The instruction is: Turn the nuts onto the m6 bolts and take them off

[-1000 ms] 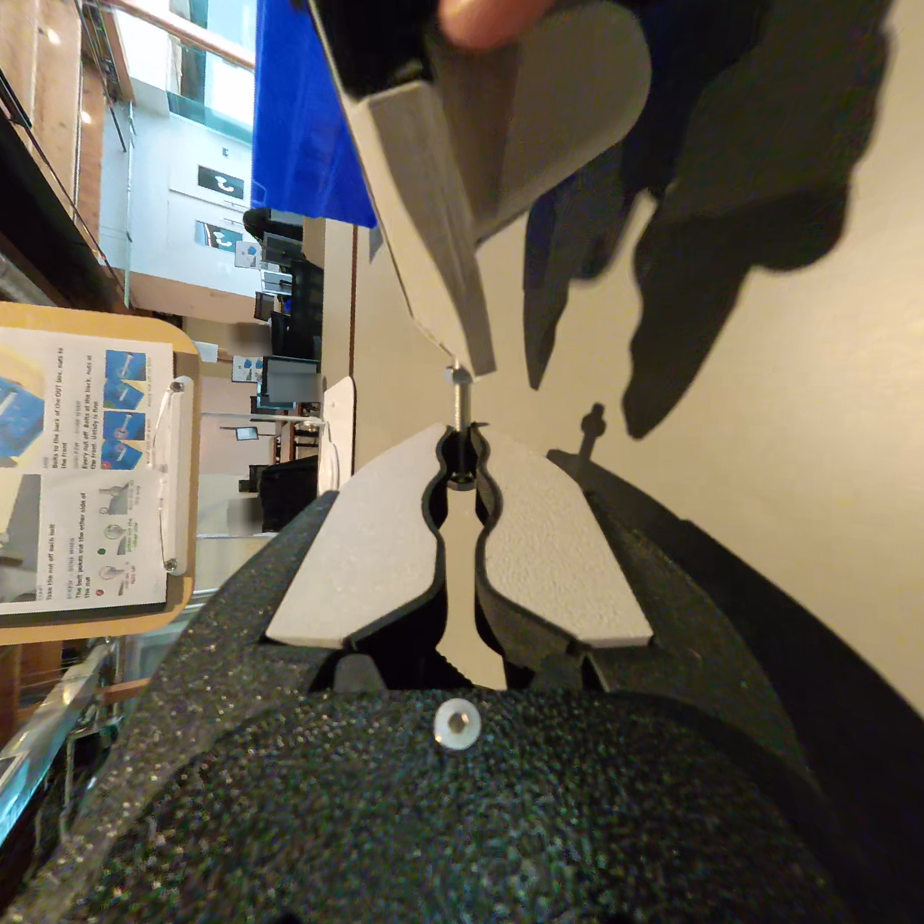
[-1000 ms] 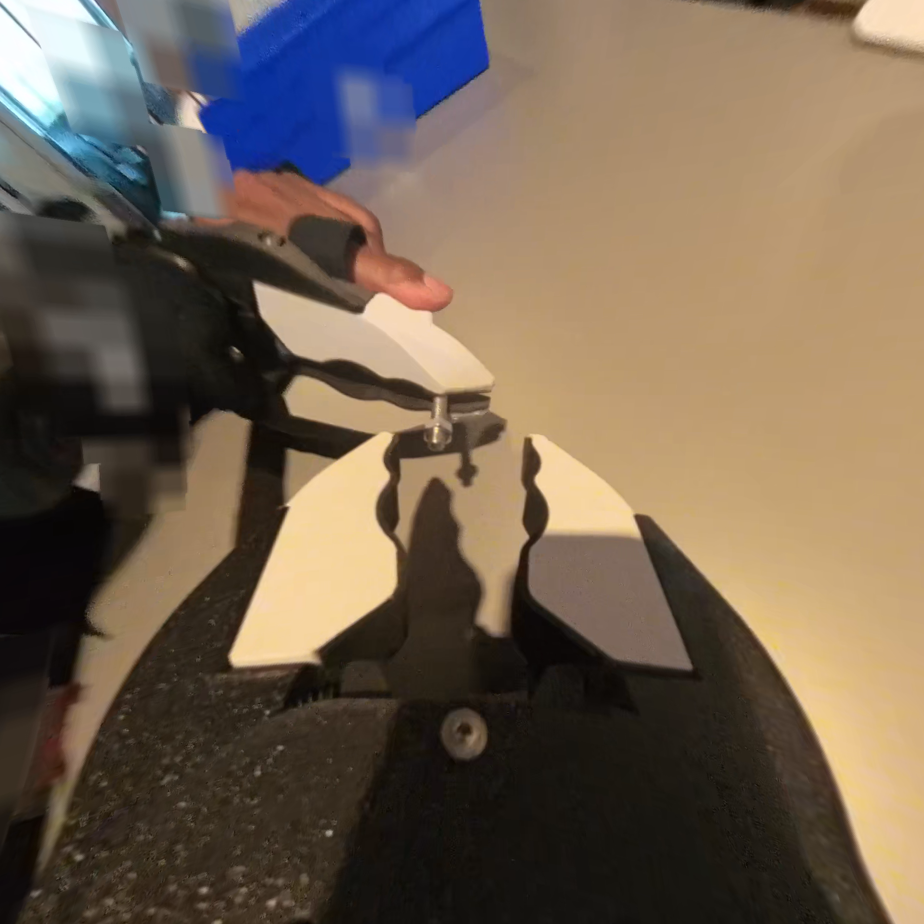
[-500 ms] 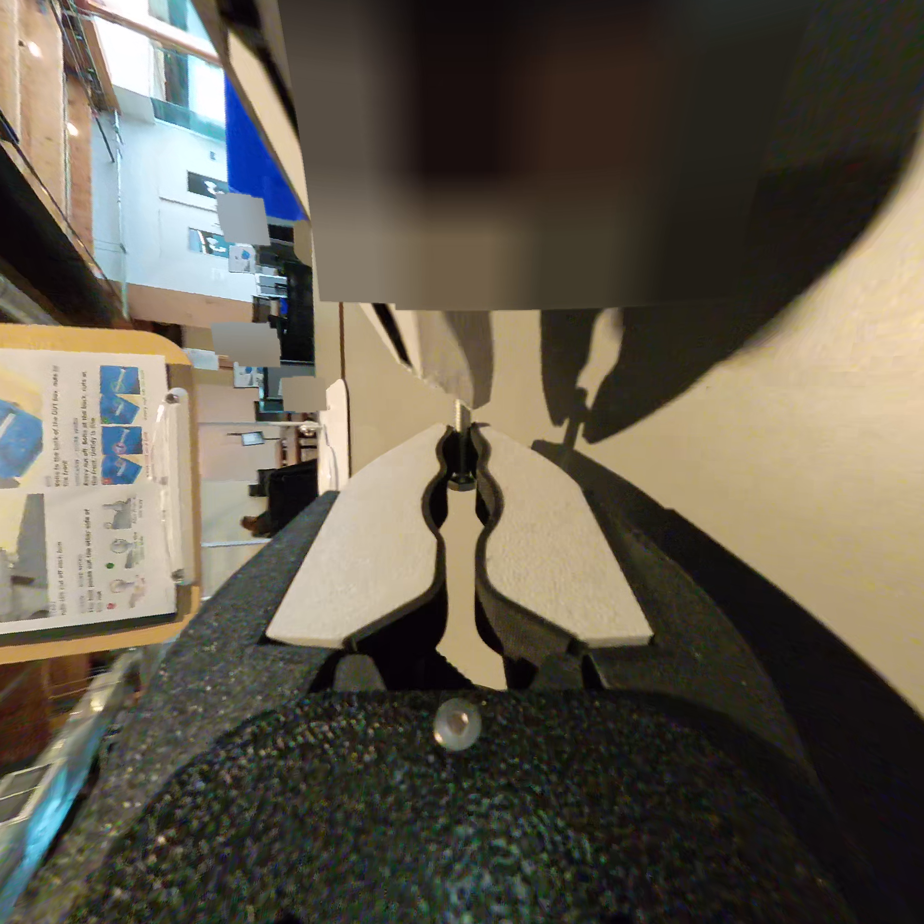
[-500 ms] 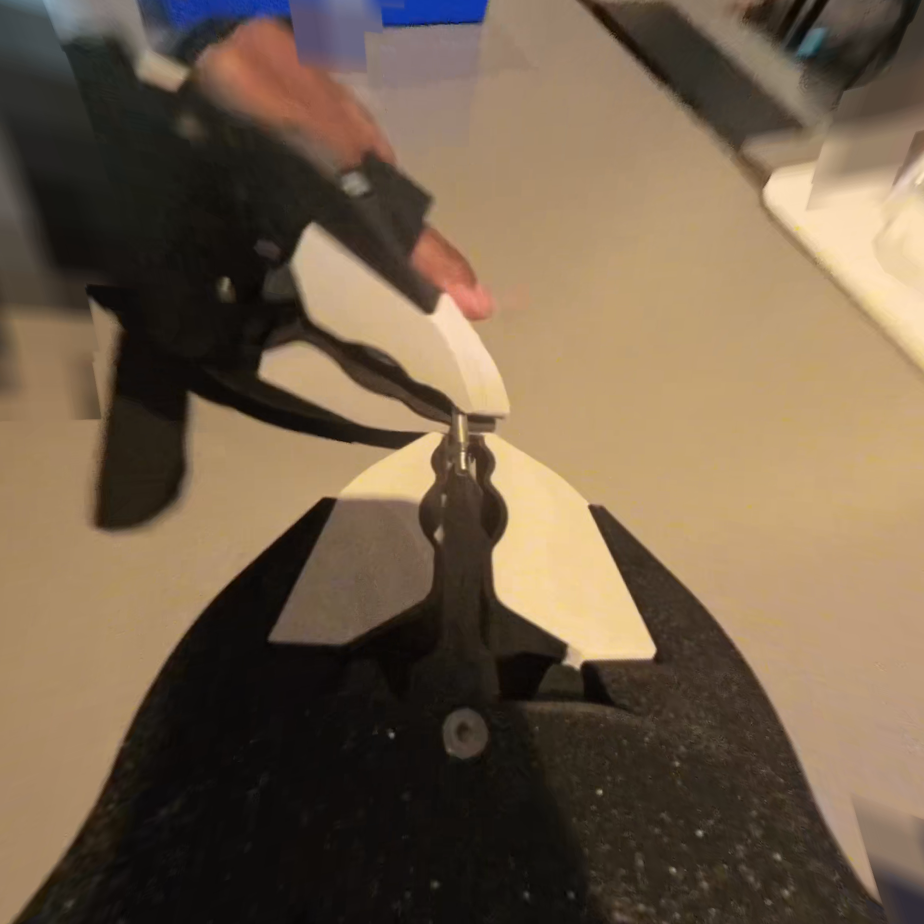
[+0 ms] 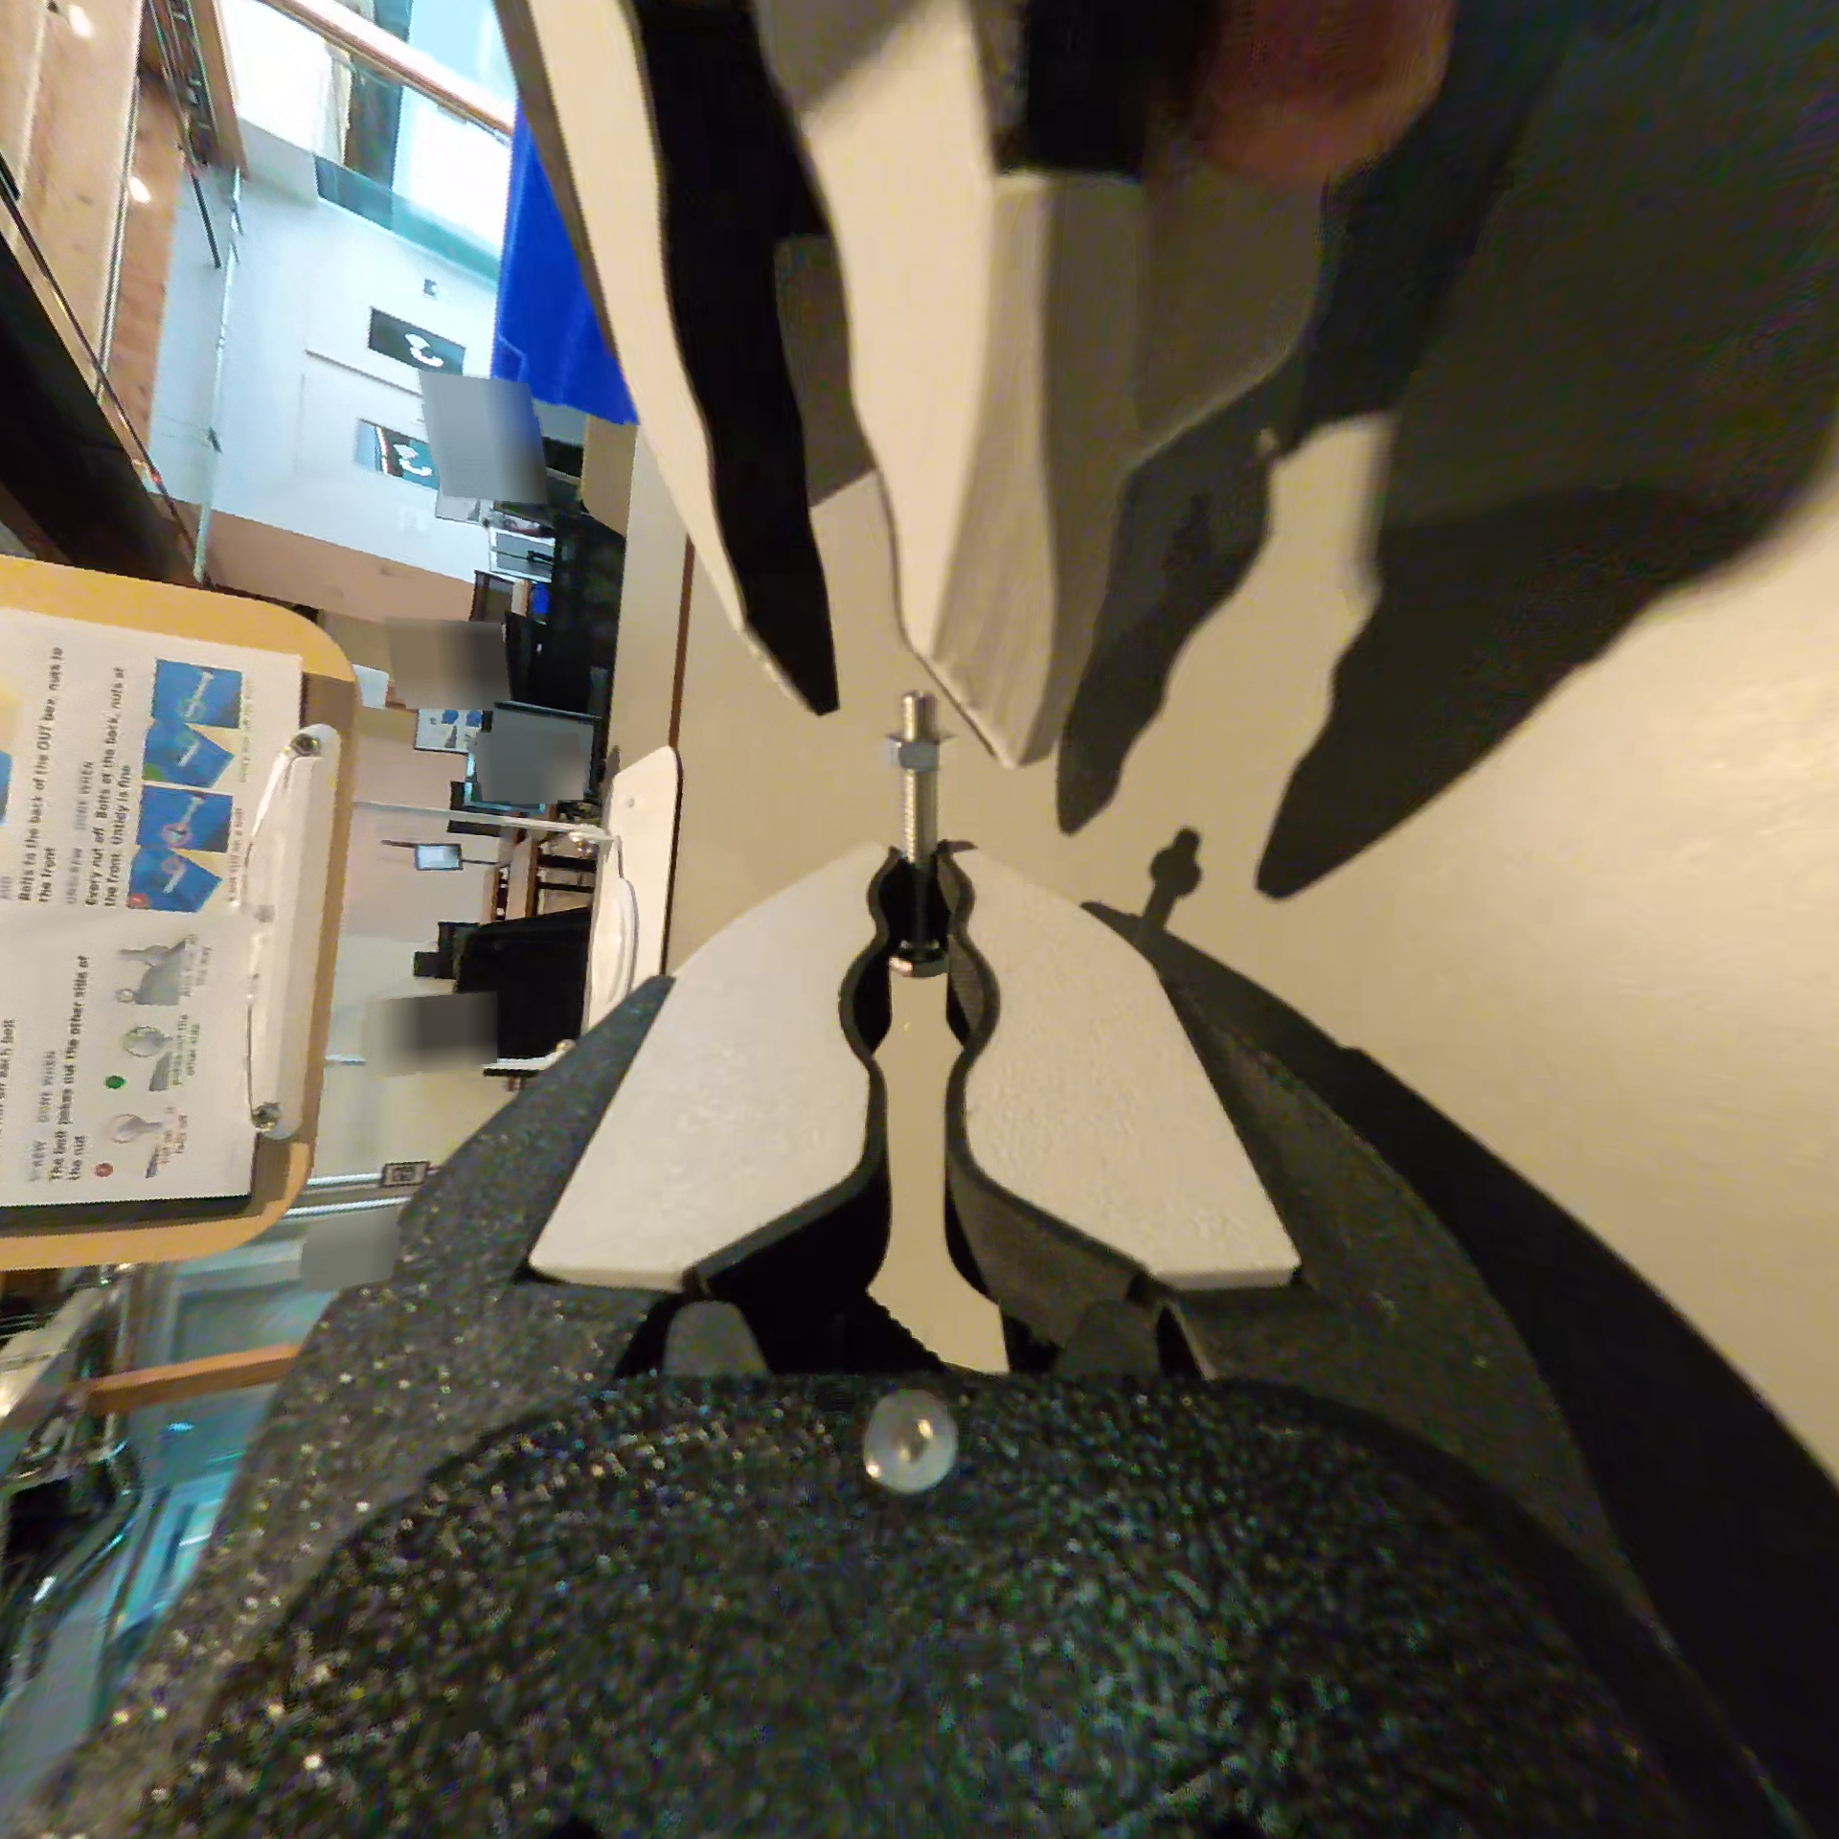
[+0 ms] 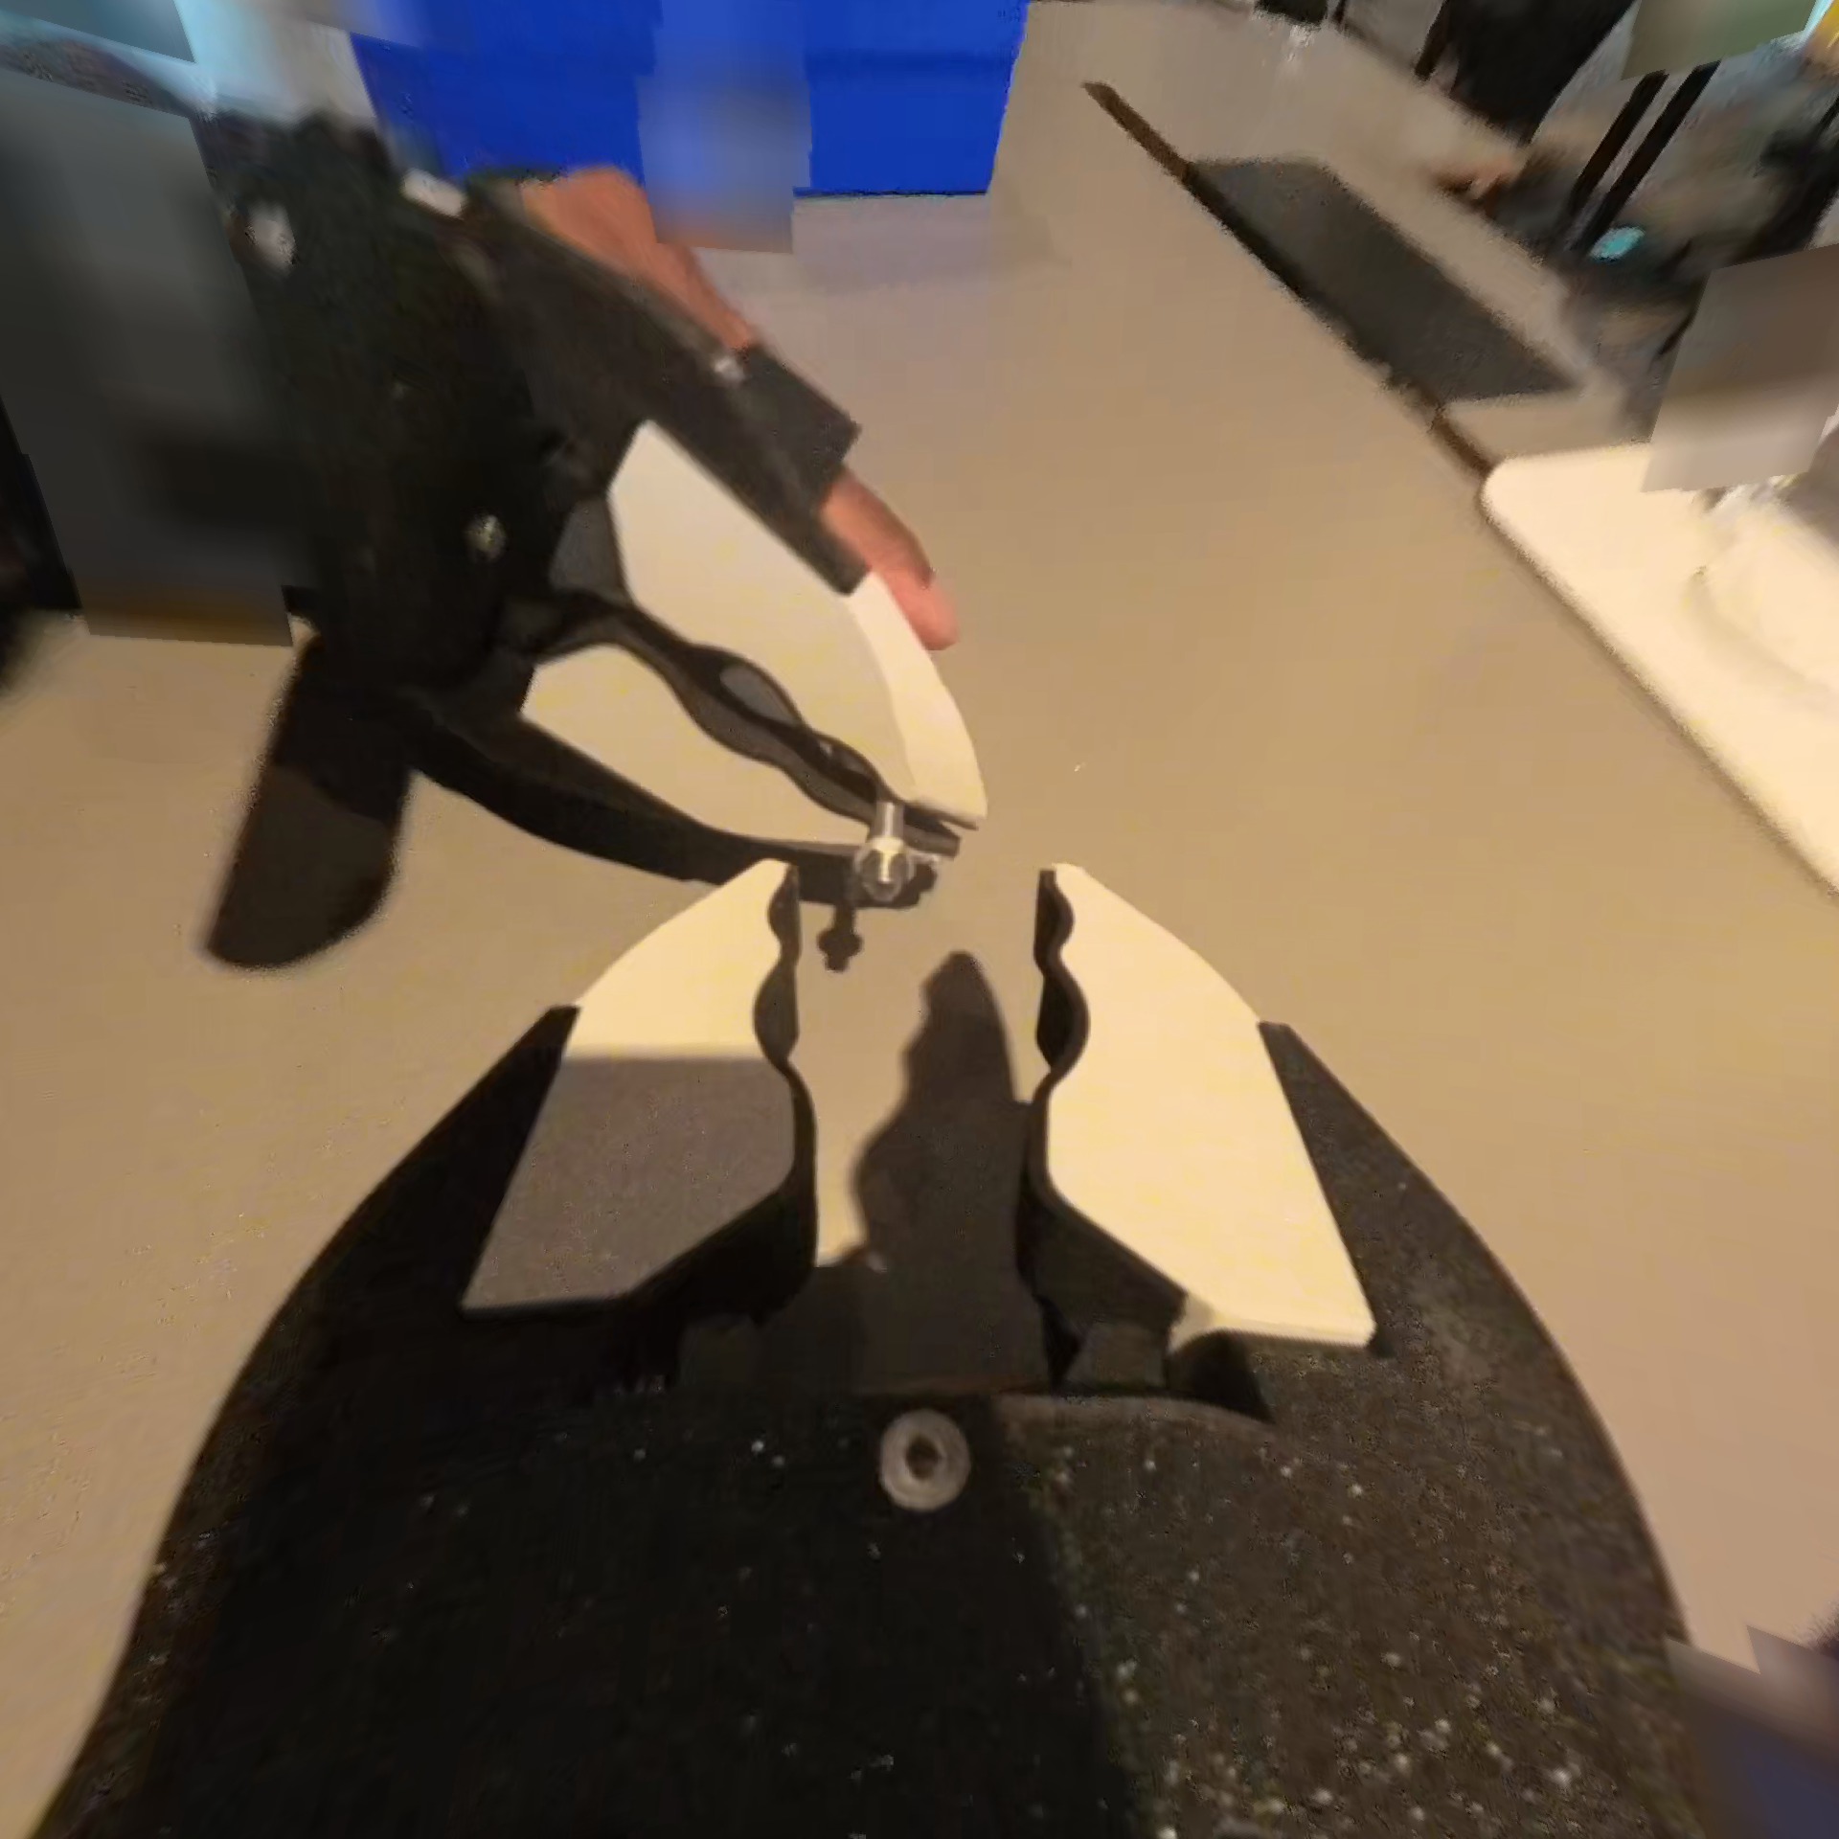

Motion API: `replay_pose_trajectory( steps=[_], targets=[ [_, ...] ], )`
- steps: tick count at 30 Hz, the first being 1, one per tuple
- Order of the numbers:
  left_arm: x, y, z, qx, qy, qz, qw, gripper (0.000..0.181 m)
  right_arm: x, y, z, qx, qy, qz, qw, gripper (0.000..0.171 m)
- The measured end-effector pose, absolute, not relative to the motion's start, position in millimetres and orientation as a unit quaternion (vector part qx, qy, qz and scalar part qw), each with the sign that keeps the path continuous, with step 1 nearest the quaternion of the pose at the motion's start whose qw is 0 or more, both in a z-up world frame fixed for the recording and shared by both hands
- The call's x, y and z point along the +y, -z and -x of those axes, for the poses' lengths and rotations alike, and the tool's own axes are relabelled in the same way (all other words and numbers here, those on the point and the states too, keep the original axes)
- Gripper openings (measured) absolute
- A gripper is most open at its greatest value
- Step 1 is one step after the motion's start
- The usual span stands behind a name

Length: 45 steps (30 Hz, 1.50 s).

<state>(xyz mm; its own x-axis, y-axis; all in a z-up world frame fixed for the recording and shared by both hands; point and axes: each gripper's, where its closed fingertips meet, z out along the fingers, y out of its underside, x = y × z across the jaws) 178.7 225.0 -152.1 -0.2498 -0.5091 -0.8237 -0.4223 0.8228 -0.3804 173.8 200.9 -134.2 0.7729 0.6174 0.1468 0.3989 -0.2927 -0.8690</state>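
Half a second after closing on the nut (image 5: 917,748), my right gripper (image 6: 911,891) has spread wide and drawn back, empty. My left gripper (image 5: 920,881) clamps the bolt (image 5: 917,826) by its head end above the table (image 6: 1194,597), nut threaded near its tip.

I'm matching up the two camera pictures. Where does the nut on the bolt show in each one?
Left wrist view: nut just above centre, near the bolt's free end, past the left hand-held gripper clamping the bolt.
Right wrist view: nut just left of centre, ahead of the open right hand-held gripper.
Shared landmark: the blue box.
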Motion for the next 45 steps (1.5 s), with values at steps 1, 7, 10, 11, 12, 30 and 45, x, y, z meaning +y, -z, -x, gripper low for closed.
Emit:
replay_pose_trajectory(
  steps=[1, 7, 10, 11, 12, 30, 45],
  targets=[
    [225, 152, -179, 0.790, 0.044, 0.298, 0.535, 0.006, 201, 135, -172, -0.347, -0.071, 0.785, 0.509, 0.043],
    [220, 157, -179, 0.797, 0.054, 0.300, 0.521, 0.005, 202, 146, -168, -0.405, 0.049, 0.765, 0.498, 0.010],
    [224, 156, -179, 0.798, 0.017, 0.278, 0.535, 0.005, 202, 149, -165, -0.305, -0.068, 0.823, 0.475, 0.010],
    [226, 154, -179, 0.798, -0.003, 0.265, 0.542, 0.005, 202, 149, -163, -0.251, -0.132, 0.840, 0.463, 0.010],
    [227, 152, -179, 0.797, -0.023, 0.253, 0.548, 0.005, 201, 149, -161, -0.190, -0.207, 0.850, 0.446, 0.010],
    [226, 148, -182, 0.785, 0.027, 0.292, 0.545, 0.005, 203, 141, -174, -0.399, 0.070, 0.769, 0.494, 0.017],
    [236, 142, -181, 0.781, -0.062, 0.252, 0.568, 0.005, 197, 137, -167, -0.094, -0.388, 0.822, 0.406, 0.021]
  ],
)
